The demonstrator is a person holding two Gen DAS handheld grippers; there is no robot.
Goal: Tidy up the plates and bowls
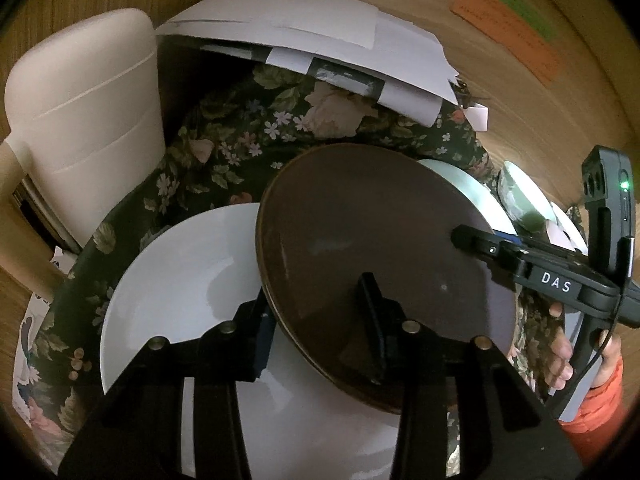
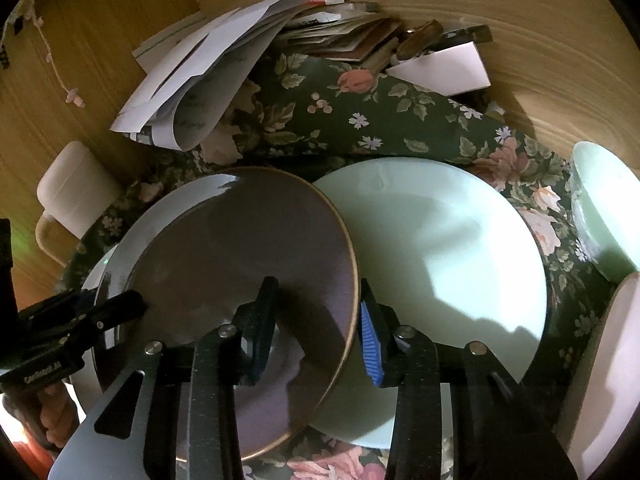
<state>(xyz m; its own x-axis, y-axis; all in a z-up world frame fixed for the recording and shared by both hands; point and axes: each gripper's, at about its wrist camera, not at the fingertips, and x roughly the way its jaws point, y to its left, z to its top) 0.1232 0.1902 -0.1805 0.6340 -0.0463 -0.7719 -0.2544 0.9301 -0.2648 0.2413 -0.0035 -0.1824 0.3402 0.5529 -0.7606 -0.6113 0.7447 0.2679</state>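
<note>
A brown plate (image 1: 372, 232) (image 2: 244, 248) is held tilted above the floral tablecloth by both grippers. My left gripper (image 1: 320, 320) is shut on its near rim, one finger above and one below. My right gripper (image 2: 320, 332) is shut on its right rim; it shows in the left wrist view (image 1: 480, 246) at the plate's right edge. A white plate (image 1: 180, 288) lies under the brown plate's left side. A pale green plate (image 2: 448, 248) lies under its right side. A green bowl (image 2: 604, 216) stands at the far right.
A pile of papers (image 1: 304, 36) (image 2: 200, 80) lies at the back of the tablecloth (image 1: 240, 144). A white chair back (image 1: 88, 120) stands at the left. Another white dish (image 2: 608, 360) sits at the right edge. Wooden table (image 2: 520, 40) surrounds the cloth.
</note>
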